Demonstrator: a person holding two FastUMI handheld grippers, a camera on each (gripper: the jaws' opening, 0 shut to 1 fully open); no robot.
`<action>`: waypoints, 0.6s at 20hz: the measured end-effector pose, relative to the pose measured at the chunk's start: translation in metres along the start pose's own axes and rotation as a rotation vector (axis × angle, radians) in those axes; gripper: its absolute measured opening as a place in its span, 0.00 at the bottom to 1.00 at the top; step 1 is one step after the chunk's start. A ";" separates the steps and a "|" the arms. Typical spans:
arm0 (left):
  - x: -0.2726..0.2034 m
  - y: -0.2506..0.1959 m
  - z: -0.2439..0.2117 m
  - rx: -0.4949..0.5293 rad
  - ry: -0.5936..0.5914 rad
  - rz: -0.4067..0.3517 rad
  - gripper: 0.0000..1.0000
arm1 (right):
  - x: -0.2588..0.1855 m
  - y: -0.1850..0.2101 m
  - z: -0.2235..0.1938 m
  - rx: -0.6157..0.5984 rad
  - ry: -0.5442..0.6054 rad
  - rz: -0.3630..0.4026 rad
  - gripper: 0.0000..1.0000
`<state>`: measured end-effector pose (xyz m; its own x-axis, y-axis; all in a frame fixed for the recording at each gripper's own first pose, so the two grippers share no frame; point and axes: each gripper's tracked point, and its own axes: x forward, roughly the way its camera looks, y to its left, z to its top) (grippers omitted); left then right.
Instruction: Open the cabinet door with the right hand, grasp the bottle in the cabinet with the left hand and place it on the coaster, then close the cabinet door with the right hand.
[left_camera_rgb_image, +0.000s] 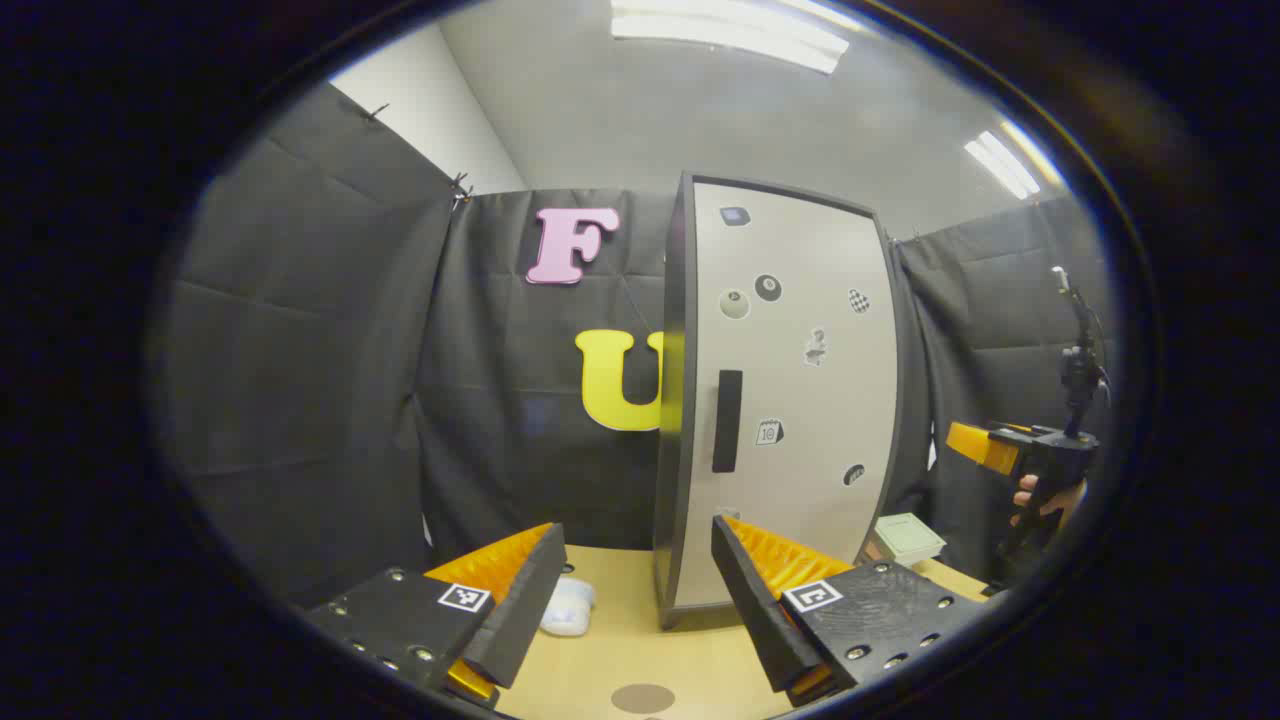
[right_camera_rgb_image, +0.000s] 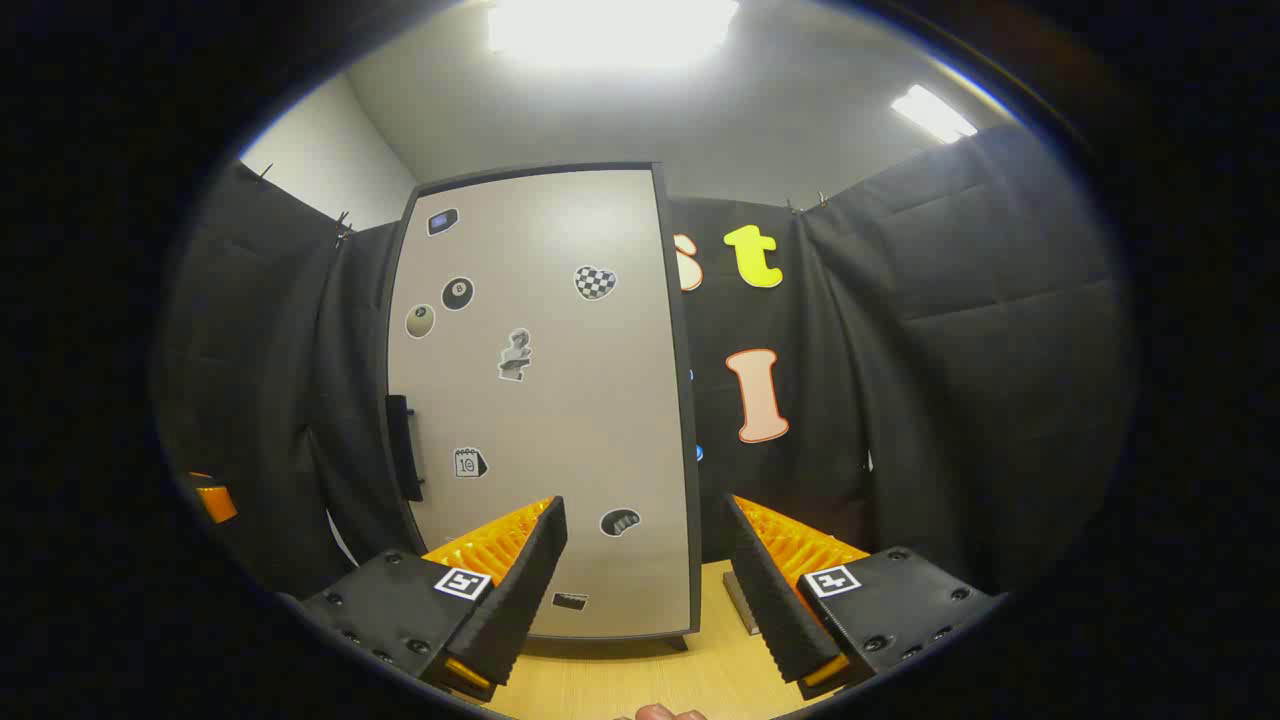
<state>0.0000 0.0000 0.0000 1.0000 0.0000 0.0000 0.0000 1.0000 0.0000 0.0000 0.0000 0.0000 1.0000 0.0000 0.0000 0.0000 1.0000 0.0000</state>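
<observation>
A tall cabinet (left_camera_rgb_image: 790, 400) with a pale, sticker-covered door stands on the wooden table, door shut, so its inside is hidden. Its dark vertical handle (left_camera_rgb_image: 727, 420) runs along the door's left edge. A round brown coaster (left_camera_rgb_image: 642, 697) lies on the table near me, below my left gripper (left_camera_rgb_image: 640, 590), which stands open and empty a short way in front of the cabinet. In the right gripper view the door (right_camera_rgb_image: 540, 400) and its handle (right_camera_rgb_image: 400, 447) face me. My right gripper (right_camera_rgb_image: 645, 580) is open and empty, short of the door; it appears farther off (left_camera_rgb_image: 985, 447), held by a hand (left_camera_rgb_image: 1040, 500).
A small white case (left_camera_rgb_image: 568, 605) lies on the table left of the cabinet. A pale green box (left_camera_rgb_image: 908, 538) sits to the cabinet's right. A grey flat object (right_camera_rgb_image: 740, 600) lies beside the cabinet's right foot. Black cloth walls close in all round.
</observation>
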 end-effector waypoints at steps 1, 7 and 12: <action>-0.002 0.002 -0.004 -0.006 0.007 0.006 0.90 | 0.002 0.003 -0.001 -0.003 0.007 0.011 0.98; -0.002 0.018 -0.016 -0.028 0.028 0.048 0.89 | 0.005 0.011 -0.005 -0.019 0.019 0.025 0.98; 0.000 0.027 -0.022 -0.037 0.039 0.068 0.89 | 0.005 0.010 -0.005 -0.013 0.022 0.019 0.98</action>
<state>-0.0003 0.0269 -0.0223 0.9969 0.0670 -0.0407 -0.0684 0.9970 -0.0356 0.0051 0.0100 -0.0054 0.9996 0.0186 -0.0220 -0.0188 0.9997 -0.0129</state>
